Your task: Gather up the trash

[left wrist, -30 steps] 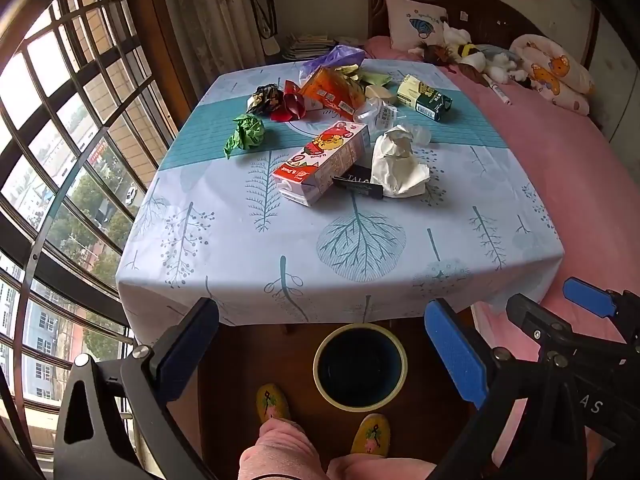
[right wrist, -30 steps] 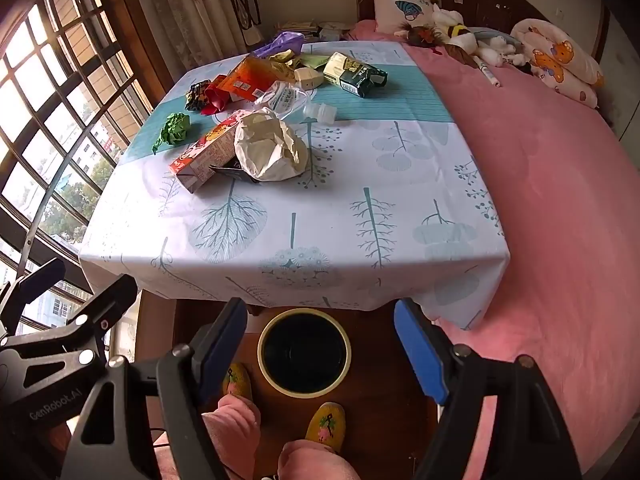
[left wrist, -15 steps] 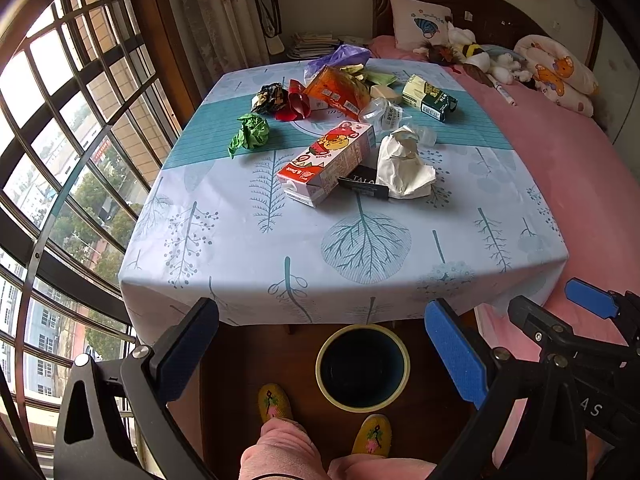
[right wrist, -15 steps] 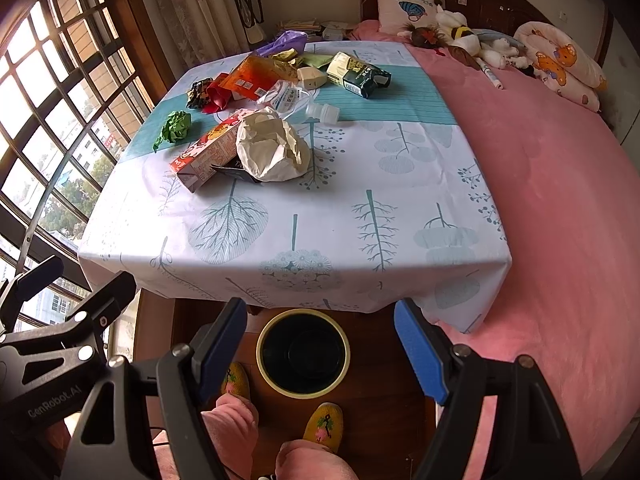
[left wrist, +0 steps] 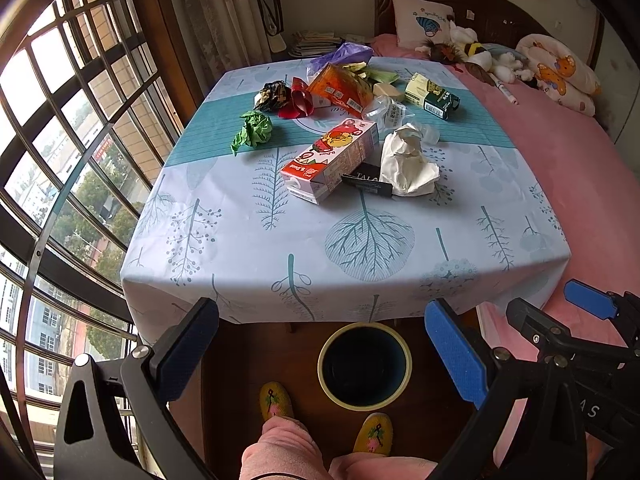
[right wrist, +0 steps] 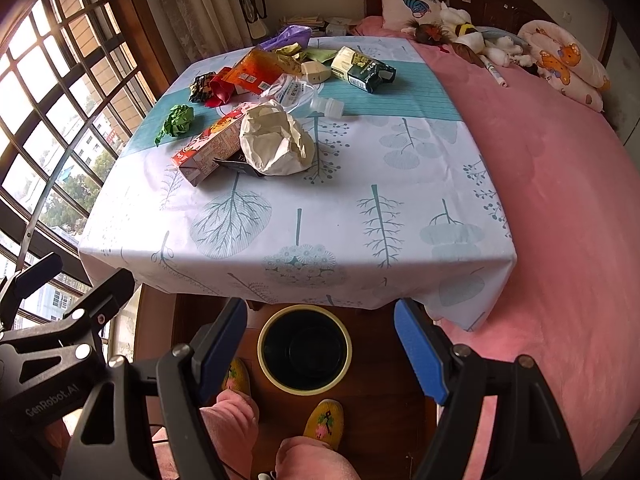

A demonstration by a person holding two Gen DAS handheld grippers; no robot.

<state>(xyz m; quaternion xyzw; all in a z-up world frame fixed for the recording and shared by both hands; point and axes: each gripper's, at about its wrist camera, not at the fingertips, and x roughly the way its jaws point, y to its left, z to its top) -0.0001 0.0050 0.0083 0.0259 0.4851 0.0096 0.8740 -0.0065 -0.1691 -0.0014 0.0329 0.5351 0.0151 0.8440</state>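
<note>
Bright window [left wrist: 60, 128] daylight, sharp focus, fisheye-bent edges.

the counter [left wrist: 248, 240] wears a pale cloth with trees on it. on it lie a green paper ball [left wrist: 256, 130], a red milk box [left wrist: 332, 158], a white paper bag [left wrist: 406, 162] and a dark green box [left wrist: 434, 96] (more wrappers sit behind). a round bin [left wrist: 365, 364] stands on the floor [left wrist: 240, 360].

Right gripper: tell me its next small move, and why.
Probably reach forward over the table edge toward the crumpled cream paper wad. The right gripper hangs open and empty above the round yellow-rimmed bin, and that wad is among the nearest trash.
</note>
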